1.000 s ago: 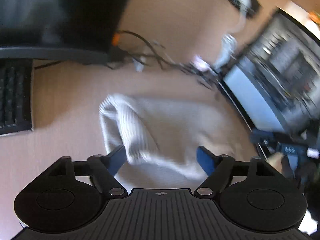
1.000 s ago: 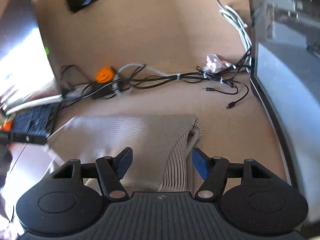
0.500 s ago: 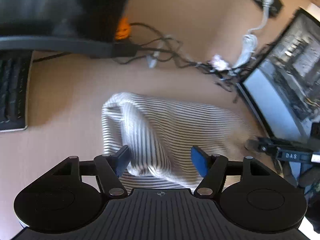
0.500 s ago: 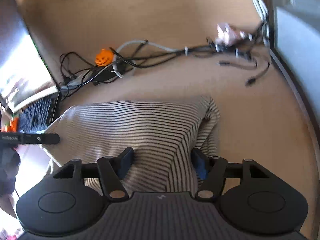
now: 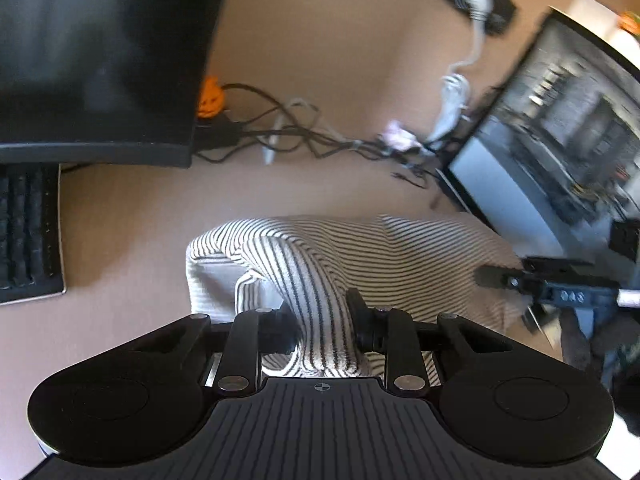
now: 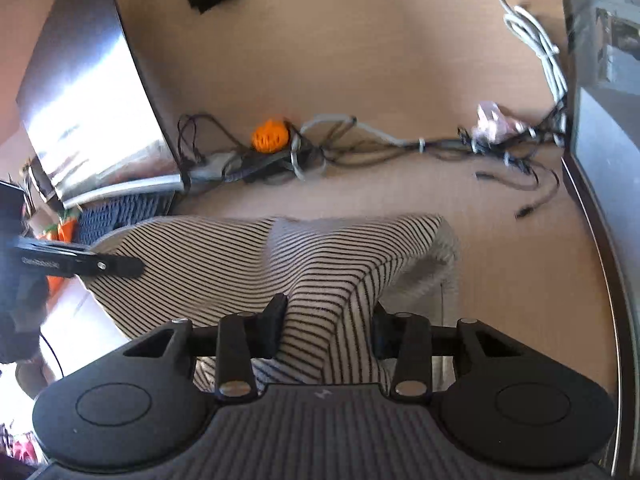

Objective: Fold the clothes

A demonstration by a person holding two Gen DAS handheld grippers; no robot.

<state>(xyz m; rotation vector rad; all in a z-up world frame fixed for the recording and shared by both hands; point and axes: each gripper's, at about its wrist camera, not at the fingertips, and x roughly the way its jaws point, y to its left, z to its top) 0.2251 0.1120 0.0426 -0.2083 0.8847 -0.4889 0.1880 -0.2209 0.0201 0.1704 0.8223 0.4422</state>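
Both jaws closing from wide open, left hand-held gripper [image 5: 322,320] and right hand-held gripper [image 6: 328,326] pinching white black-striped knit garment [image 5: 400,256] (edge bunched, rising off tan desk [image 5: 132,216]), fold lift starting.

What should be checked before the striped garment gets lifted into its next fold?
1. Left gripper has cloth between its closing jaws: ok.
2. Right gripper has a bunched ridge of the striped garment between its closing jaws: ok.
3. Both grips fully tight: cannot tell.
4. Cables lie apart from the garment: ok.
5. Keyboard clear of the cloth: ok.
6. Garment lies flat: not ok, it is humped between the grips.
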